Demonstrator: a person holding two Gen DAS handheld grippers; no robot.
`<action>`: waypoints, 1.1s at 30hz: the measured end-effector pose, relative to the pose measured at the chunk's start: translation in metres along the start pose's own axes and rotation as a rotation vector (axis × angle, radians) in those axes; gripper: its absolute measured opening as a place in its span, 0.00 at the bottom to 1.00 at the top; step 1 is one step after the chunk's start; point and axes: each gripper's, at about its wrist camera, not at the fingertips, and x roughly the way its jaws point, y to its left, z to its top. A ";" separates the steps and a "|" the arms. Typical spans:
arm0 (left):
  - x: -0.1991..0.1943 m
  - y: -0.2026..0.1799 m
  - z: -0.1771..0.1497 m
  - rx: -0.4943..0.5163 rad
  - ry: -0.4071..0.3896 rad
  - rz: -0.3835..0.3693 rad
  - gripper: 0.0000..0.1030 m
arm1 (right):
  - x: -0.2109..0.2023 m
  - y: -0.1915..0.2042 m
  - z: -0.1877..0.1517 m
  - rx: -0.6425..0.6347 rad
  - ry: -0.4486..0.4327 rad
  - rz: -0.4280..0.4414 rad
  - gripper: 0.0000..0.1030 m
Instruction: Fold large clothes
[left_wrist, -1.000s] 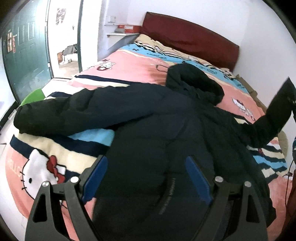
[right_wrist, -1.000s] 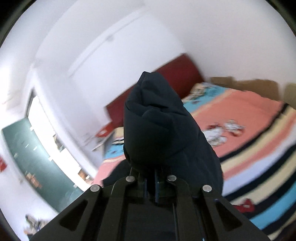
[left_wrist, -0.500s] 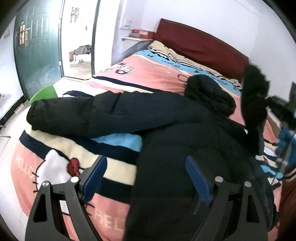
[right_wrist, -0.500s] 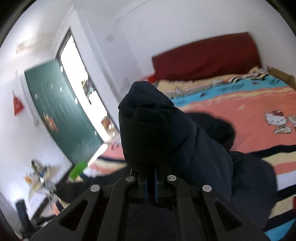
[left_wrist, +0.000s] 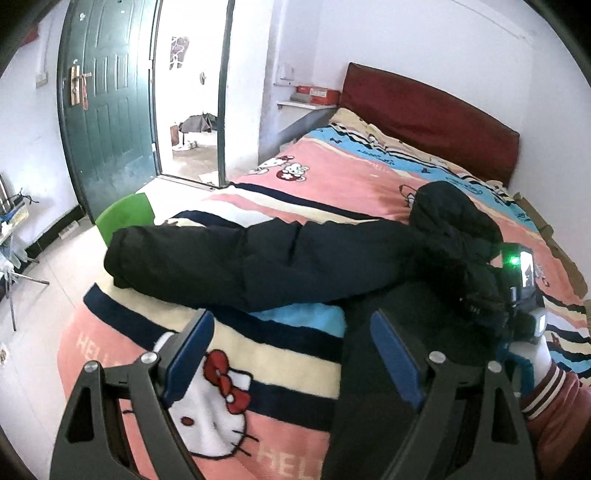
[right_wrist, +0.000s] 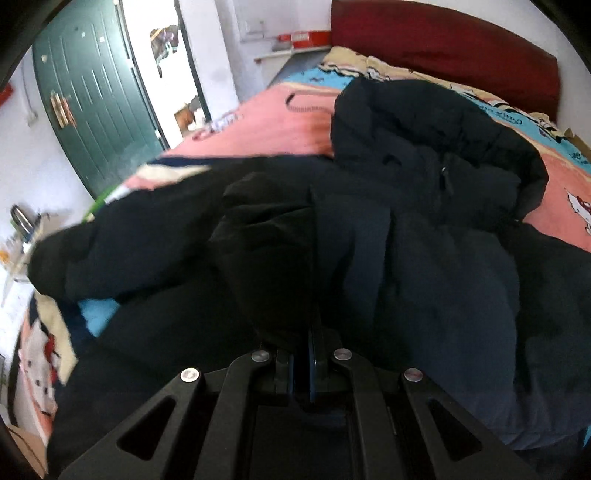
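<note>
A large black padded jacket (left_wrist: 406, 332) lies on the bed, its left sleeve (left_wrist: 240, 262) stretched out to the left and its hood (left_wrist: 450, 218) toward the headboard. My left gripper (left_wrist: 291, 354) is open and empty above the jacket's lower edge. My right gripper (right_wrist: 303, 354) is shut on the cuff of the right sleeve (right_wrist: 269, 258) and holds it over the jacket's chest (right_wrist: 443, 277). The right gripper also shows in the left wrist view (left_wrist: 517, 295), low over the jacket.
The bed has a pink, blue and cream striped cartoon-cat blanket (left_wrist: 229, 369) and a dark red headboard (left_wrist: 432, 118). A green stool (left_wrist: 125, 218) stands at the bed's left edge. A green door (left_wrist: 107, 110) and open doorway are far left.
My right gripper has carried the right sleeve from high on the right, across and down onto the jacket's chest. My left gripper stayed open and shifted left, toward the bed's corner.
</note>
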 end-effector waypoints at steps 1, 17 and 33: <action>0.000 0.000 0.001 0.003 0.000 0.000 0.85 | 0.002 0.002 -0.001 -0.008 0.008 -0.007 0.07; -0.004 -0.065 0.040 0.142 0.047 -0.048 0.85 | -0.064 0.013 0.009 -0.018 -0.101 0.169 0.84; 0.158 -0.273 0.067 0.337 0.100 -0.154 0.85 | -0.130 -0.219 -0.017 0.203 -0.203 -0.183 0.68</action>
